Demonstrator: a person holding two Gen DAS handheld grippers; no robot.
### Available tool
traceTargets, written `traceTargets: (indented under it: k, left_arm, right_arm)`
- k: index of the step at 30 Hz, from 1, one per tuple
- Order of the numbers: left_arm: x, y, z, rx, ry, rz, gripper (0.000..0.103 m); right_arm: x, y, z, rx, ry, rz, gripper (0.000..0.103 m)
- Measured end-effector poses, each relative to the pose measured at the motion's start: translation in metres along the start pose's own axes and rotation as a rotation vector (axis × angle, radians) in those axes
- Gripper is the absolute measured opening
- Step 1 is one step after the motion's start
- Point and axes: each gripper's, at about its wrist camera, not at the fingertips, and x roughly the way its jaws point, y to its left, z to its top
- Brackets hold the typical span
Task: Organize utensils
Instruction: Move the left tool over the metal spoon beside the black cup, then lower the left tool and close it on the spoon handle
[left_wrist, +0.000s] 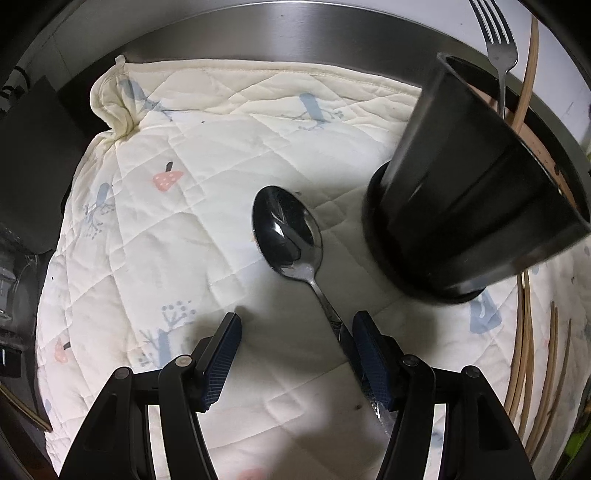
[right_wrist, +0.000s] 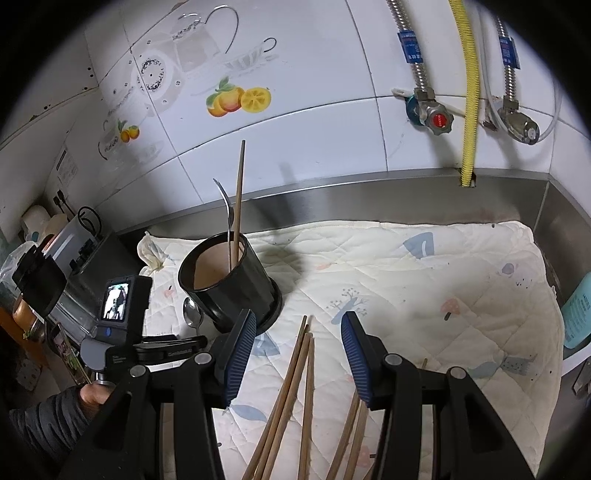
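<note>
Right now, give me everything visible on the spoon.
The spoon is shiny metal, oval bowl facing up and mirroring the gripper above. It lies flat on the quilted cloth just left of the black utensil holder. Its patterned handle runs back between the open left gripper fingers, against the right-hand pad; its end is hidden there. Only its bowl shows in the right wrist view.

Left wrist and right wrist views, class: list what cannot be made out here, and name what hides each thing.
- spoon: in the left wrist view its handle end runs under the left gripper, whose jaws stand apart; contact unclear.
- black holder: in the right wrist view its wall hides the lower ends of the fork and the chopstick.
- loose chopsticks: near ends cut off by the bottom edge and the right gripper.
</note>
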Motion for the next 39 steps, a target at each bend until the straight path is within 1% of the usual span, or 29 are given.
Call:
traceTargets:
  k: [7, 9, 10, 12, 13, 17, 21, 22, 23, 28, 34, 36, 39]
  left_arm:
    - [-0.006, 0.023, -0.007, 0.050, 0.011, -0.005, 0.067]
    - [-0.008, 0.032, -0.009, 0.059, 0.021, -0.038, 0.067]
    - [-0.010, 0.037, -0.009, 0.046, 0.029, -0.058, 0.067]
    - [-0.016, 0.043, -0.005, 0.011, 0.019, -0.093, 0.067]
    - [-0.018, 0.042, -0.003, 0.009, 0.009, -0.094, 0.067]
    - [-0.024, 0.031, 0.008, 0.038, -0.033, -0.070, 0.067]
    - [-0.021, 0.015, 0.013, 0.052, -0.049, -0.010, 0.067]
    - [-0.012, 0.025, 0.018, 0.054, -0.050, -0.007, 0.067]
    - [-0.009, 0.026, 0.019, 0.055, -0.053, 0.000, 0.067]
    - [-0.003, 0.019, 0.021, 0.075, -0.067, 0.029, 0.067]
    - [0.004, 0.016, 0.032, 0.057, -0.070, 0.009, 0.065]
    - [0.003, 0.015, 0.033, 0.062, -0.073, 0.013, 0.062]
    - [0.007, 0.014, 0.040, 0.076, -0.075, 0.008, 0.055]
  right_arm:
    - [0.000, -0.006, -0.005, 0.003, 0.011, -0.008, 0.053]
    - [0.000, -0.008, -0.006, 0.004, 0.013, -0.007, 0.053]
    - [0.000, -0.008, -0.006, 0.002, 0.013, -0.006, 0.053]
    - [0.000, -0.009, -0.007, -0.003, 0.015, -0.011, 0.053]
    - [0.001, -0.010, -0.008, -0.002, 0.017, -0.012, 0.053]
    - [0.005, -0.015, -0.011, 0.015, 0.029, -0.004, 0.053]
    - [0.007, -0.013, -0.013, 0.008, 0.036, 0.000, 0.053]
    - [0.007, -0.013, -0.014, 0.005, 0.037, 0.001, 0.053]
    - [0.006, -0.012, -0.014, 0.001, 0.037, 0.002, 0.053]
    - [0.007, -0.014, -0.015, -0.002, 0.038, -0.002, 0.053]
    - [0.013, -0.022, -0.019, 0.019, 0.062, -0.018, 0.053]
    - [0.013, -0.024, -0.020, 0.022, 0.066, -0.023, 0.053]
    - [0.013, -0.025, -0.022, 0.026, 0.074, -0.027, 0.053]
